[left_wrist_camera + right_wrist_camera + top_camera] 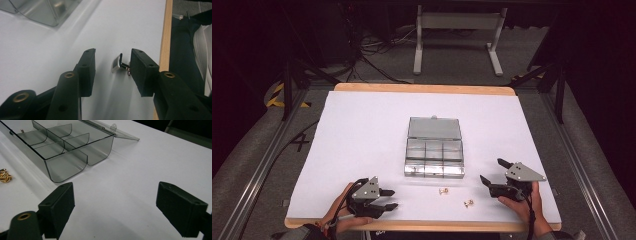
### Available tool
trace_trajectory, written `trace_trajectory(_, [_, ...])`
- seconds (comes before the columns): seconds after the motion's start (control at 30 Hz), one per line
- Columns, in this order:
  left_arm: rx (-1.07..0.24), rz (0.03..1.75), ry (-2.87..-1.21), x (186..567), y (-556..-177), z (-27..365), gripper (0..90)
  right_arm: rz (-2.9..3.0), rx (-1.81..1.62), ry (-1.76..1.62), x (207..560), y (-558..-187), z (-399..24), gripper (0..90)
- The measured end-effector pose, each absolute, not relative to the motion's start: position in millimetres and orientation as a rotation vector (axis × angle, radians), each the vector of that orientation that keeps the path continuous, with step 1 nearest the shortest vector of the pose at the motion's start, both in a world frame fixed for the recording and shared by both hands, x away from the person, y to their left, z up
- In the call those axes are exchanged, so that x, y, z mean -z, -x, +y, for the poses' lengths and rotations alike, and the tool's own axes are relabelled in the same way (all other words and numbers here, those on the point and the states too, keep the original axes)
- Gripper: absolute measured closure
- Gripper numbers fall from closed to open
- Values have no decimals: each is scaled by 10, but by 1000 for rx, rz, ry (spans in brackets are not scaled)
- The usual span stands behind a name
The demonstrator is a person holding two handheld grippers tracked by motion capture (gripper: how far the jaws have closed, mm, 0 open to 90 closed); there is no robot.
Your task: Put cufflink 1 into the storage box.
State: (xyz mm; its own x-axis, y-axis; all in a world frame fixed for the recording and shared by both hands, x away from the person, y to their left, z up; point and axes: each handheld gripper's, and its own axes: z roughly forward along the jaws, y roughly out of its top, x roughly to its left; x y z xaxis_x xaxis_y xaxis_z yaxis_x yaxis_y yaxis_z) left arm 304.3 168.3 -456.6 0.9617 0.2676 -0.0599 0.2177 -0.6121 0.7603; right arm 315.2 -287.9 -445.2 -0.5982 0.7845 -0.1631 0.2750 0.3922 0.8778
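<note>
A clear plastic compartment box (434, 157) lies open at the middle of the white table, lid flat behind it. Two small gold pieces (443, 191) (469, 203) lie on the sheet in front of it. My left gripper (390, 198) rests near the front edge, pointing right, jaws apart. In the left gripper view a small silver clip with a ring (117, 63) sits on the sheet in the gap of my left gripper (113, 57), one end hidden behind a pad; neither pad presses it. My right gripper (493, 171) (116, 195) stands wide open on bare sheet, with nothing between its jaws.
The box (67, 147) is up-left of the right jaws, with a gold piece (5, 177) at the left edge. The wooden table edge (165, 37) runs close beside the left gripper. A table frame (457, 35) and cables are on the floor beyond.
</note>
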Motion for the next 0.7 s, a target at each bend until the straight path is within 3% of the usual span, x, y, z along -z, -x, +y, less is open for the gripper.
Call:
trace_trajectory(0.53, [-64, 308, -2279, 4577, -3013, 1644, 596, 2092, -1143, -894, 4453, -3151, -2867, 161])
trace_trajectory(0.7, [-86, 315, -2280, 4583, -3019, 1638, 663, 2094, -1142, -891, 4454, -3151, -2865, 161])
